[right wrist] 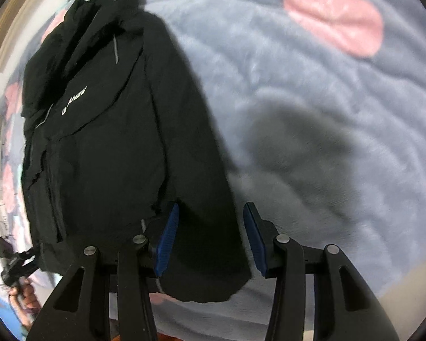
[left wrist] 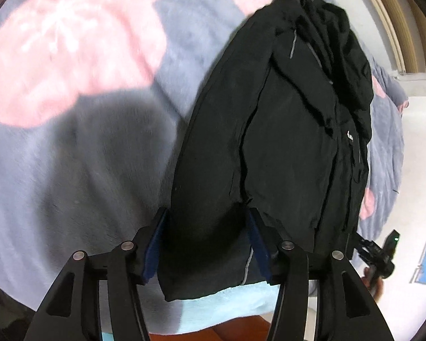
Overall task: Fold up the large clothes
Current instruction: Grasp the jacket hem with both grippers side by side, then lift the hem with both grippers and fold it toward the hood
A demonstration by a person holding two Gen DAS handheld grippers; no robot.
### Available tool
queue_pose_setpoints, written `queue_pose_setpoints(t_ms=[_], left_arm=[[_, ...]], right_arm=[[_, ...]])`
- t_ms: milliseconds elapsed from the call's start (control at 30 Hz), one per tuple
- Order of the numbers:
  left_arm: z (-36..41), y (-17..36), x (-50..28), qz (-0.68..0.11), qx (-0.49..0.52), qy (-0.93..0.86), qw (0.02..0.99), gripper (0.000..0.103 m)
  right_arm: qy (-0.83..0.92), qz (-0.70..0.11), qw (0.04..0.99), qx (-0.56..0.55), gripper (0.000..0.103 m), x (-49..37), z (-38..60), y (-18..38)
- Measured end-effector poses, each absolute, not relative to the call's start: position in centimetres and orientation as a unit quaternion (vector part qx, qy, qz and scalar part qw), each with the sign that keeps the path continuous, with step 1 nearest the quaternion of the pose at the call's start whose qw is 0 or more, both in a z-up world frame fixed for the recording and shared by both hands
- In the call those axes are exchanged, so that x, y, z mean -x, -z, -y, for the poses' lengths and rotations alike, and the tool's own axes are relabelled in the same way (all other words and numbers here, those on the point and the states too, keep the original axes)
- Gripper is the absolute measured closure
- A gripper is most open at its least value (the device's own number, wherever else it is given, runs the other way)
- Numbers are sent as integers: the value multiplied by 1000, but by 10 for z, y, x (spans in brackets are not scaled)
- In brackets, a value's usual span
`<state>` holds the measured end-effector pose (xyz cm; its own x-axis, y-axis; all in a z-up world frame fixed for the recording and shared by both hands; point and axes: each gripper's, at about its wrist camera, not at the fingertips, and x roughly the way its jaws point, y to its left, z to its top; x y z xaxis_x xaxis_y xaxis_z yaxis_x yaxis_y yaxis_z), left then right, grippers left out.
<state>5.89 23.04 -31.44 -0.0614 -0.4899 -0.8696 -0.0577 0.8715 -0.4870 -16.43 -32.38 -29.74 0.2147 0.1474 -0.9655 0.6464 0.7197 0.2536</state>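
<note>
Fold step in hand, by my read: left gripper [left wrist: 206,244] and right gripper [right wrist: 210,238] each straddle a bottom corner of the black jacket [left wrist: 284,142], jaws about half apart; whether the blue pads press the fabric I cannot tell. Next move likely needs a firm pinch on both hem corners, then carrying them toward the collar. Jacket lies lengthwise on the grey-and-pink fleece blanket [right wrist: 312,99], sides already folded in, white logo on chest, hood end rumpled.

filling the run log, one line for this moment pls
stage: fold in progress | black jacket flat on blanket | left claw open over hem | right claw open over hem
</note>
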Motion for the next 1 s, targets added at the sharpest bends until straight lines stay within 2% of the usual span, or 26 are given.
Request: queue_pose_setpoints(t_ms=[400, 467, 633, 700, 733, 767, 833, 900, 1000], left_arm=[[-242, 308, -56, -697, 214, 155, 666, 43], [-242, 314, -54, -705, 221, 165, 654, 40], [-228, 325, -47, -710, 218, 173, 647, 40], [-222, 322, -46, -705, 207, 167, 657, 40], [-219, 319, -45, -702, 201, 168, 662, 42], [-216, 316, -45, -698, 193, 171, 668, 58], [-206, 305, -44, -689, 167, 185, 681, 83], [-198, 291, -43, -677, 144, 194, 695, 88], [-188, 269, -44, -657, 141, 218, 708, 88]], right_arm=[[136, -640, 713, -251, 57, 168, 288, 295], [131, -643, 710, -255, 54, 169, 285, 296], [133, -641, 702, -280, 50, 167, 290, 307], [134, -644, 705, -267, 55, 163, 287, 305], [131, -644, 708, -257, 69, 162, 284, 303], [126, -644, 717, -236, 83, 159, 277, 298], [125, -640, 731, -200, 84, 153, 267, 286], [125, -636, 739, -181, 85, 150, 261, 274], [111, -626, 746, -195, 85, 146, 259, 264]])
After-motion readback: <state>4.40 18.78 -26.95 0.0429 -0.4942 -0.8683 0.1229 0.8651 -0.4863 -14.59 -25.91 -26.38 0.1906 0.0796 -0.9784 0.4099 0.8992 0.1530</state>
